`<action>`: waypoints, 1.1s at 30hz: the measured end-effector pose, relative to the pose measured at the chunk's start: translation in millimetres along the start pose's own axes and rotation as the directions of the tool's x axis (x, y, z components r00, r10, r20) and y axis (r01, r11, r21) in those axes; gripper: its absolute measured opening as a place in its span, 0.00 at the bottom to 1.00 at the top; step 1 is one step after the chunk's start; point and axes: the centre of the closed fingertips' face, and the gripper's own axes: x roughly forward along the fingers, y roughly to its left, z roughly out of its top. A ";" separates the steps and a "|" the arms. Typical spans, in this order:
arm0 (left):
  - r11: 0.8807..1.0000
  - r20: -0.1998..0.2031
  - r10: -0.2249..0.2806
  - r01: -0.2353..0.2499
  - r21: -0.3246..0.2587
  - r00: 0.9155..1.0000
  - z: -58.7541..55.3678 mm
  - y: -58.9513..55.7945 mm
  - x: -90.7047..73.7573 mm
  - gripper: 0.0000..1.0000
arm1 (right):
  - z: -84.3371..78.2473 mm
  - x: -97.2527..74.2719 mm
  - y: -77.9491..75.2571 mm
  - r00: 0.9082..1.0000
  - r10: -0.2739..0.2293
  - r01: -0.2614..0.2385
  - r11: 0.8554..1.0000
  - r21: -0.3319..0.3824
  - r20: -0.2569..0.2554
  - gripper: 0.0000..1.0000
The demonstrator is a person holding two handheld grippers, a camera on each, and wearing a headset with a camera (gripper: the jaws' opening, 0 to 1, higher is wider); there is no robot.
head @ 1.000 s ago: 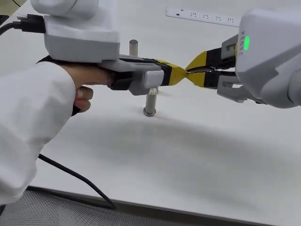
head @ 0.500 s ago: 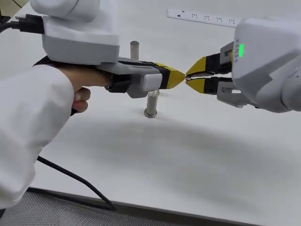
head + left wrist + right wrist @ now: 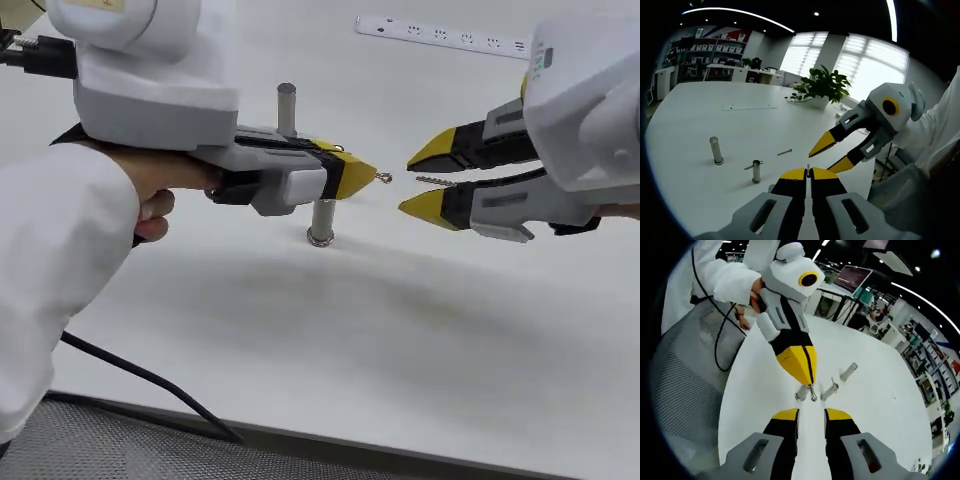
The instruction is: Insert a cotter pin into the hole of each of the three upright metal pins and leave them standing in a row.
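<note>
My left gripper (image 3: 372, 174) is shut on a small cotter pin (image 3: 383, 178), whose loop pokes out of the yellow tips (image 3: 813, 396). My right gripper (image 3: 413, 184) is open, its jaws facing the left tips across a short gap and touching nothing. Three upright metal pins stand on the white table: the nearest (image 3: 801, 392), a middle one (image 3: 829, 389) with a cotter pin through its hole, and the farthest (image 3: 849, 371). In the head view the near pin (image 3: 322, 222) and the far pin (image 3: 286, 105) show past the left gripper. A loose cotter pin (image 3: 785, 152) lies on the table.
A white power strip (image 3: 440, 35) lies at the far side of the table (image 3: 400, 340). A black cable (image 3: 150, 380) runs from the left gripper over the table's front edge. A potted plant (image 3: 822, 87) stands at the far end.
The two grippers' tips met on the cotter pin; the right gripper has opened and drawn back to the right. The pin stays in the left gripper.
</note>
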 end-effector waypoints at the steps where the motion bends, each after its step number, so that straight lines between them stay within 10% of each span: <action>1: 1.000 0.000 -0.008 0.008 0.021 1.000 0.2 -0.8 -0.3 0.00 | 0.4 0.5 0.8 1.000 0.025 -0.025 0.999 0.031 0.015 0.15; 12: 0.961 -0.034 -0.076 0.082 0.263 0.997 -5.6 -17.5 -1.4 0.00 | 6.8 -2.2 17.1 0.982 0.156 -0.176 0.960 0.218 0.105 0.13; 33: 0.916 -0.080 -0.163 0.181 0.357 0.983 -13.2 -37.5 -13.4 0.00 | 16.1 4.7 49.3 0.955 0.281 -0.292 0.947 0.132 0.095 0.00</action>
